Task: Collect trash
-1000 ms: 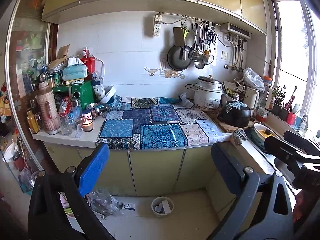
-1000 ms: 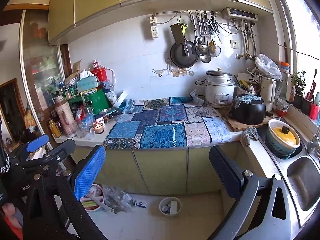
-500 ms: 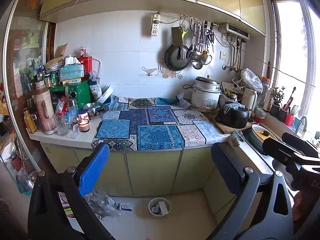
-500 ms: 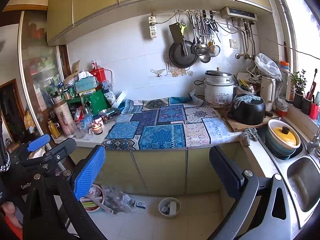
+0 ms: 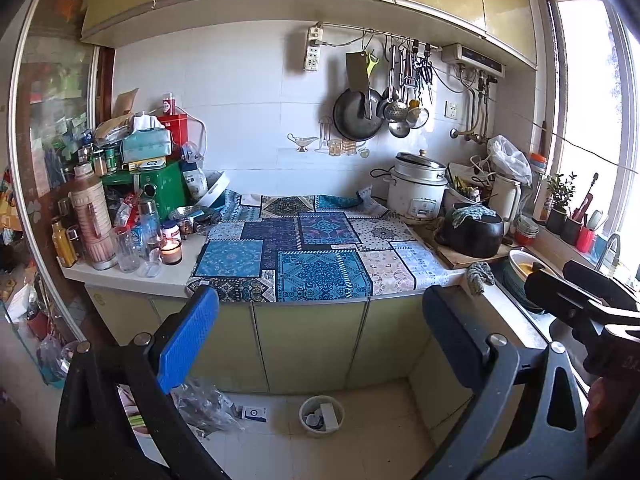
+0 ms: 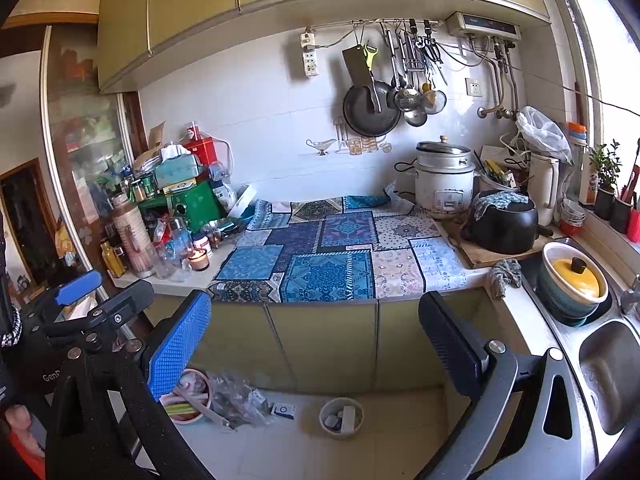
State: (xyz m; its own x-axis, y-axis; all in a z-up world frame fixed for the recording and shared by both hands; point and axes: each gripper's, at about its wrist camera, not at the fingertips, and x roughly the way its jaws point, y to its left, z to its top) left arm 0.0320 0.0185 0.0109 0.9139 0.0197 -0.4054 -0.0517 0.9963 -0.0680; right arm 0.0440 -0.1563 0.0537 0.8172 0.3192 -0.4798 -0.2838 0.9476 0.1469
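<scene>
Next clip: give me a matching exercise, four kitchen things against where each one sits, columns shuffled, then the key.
Things:
1. frying pan
2. lit candle
3. small bin
4. yellow-lidded pot

Places:
A. floor by the cabinets
B. sink area
C. wall rail
D. left end of the counter

Pairs: 1-C, 2-D, 3-A, 4-B

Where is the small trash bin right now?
The small trash bin stands on the floor in front of the cabinet doors, low centre in both wrist views, with a crumpled plastic bag to its left.
</scene>
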